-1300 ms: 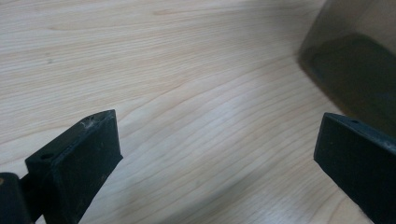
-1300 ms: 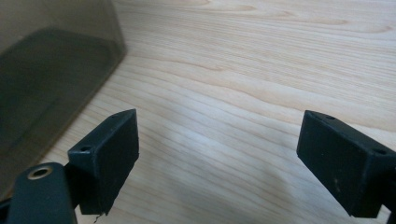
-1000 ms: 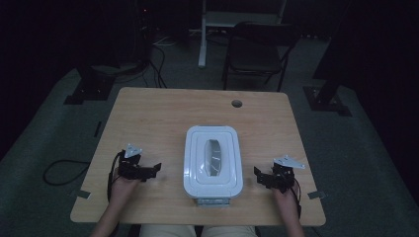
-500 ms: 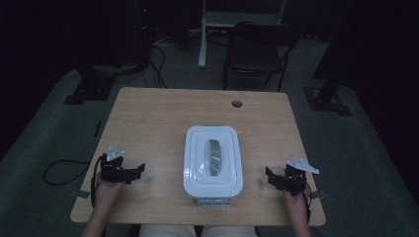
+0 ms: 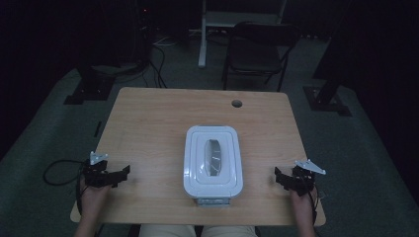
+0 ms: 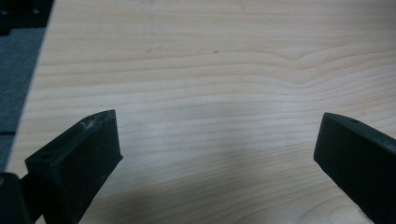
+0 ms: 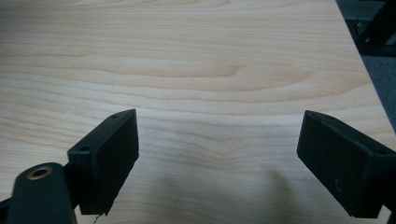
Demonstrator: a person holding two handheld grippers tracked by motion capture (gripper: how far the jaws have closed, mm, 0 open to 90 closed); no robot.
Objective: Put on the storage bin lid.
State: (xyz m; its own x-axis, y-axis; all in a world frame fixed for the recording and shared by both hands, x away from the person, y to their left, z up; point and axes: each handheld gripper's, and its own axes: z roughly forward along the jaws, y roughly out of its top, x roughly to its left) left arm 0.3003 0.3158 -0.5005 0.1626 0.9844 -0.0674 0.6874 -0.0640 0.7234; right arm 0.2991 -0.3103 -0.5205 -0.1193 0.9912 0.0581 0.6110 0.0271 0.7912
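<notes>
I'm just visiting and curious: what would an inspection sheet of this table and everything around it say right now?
Surface: pale wooden table, round hole near the far edge.
Job's things: white lidded container at the middle, lid on, touched by neither gripper.
Clutter: nothing seen on the tabletop.
Grippers: left gripper near the left front corner, jaws open, holding nothing; right gripper near the right front corner, jaws open, holding nothing.
Cables: black cable loops off the table's left side; more cables on the floor beyond.
Surroundings: dark room, black chair behind the table, grey floor.
</notes>
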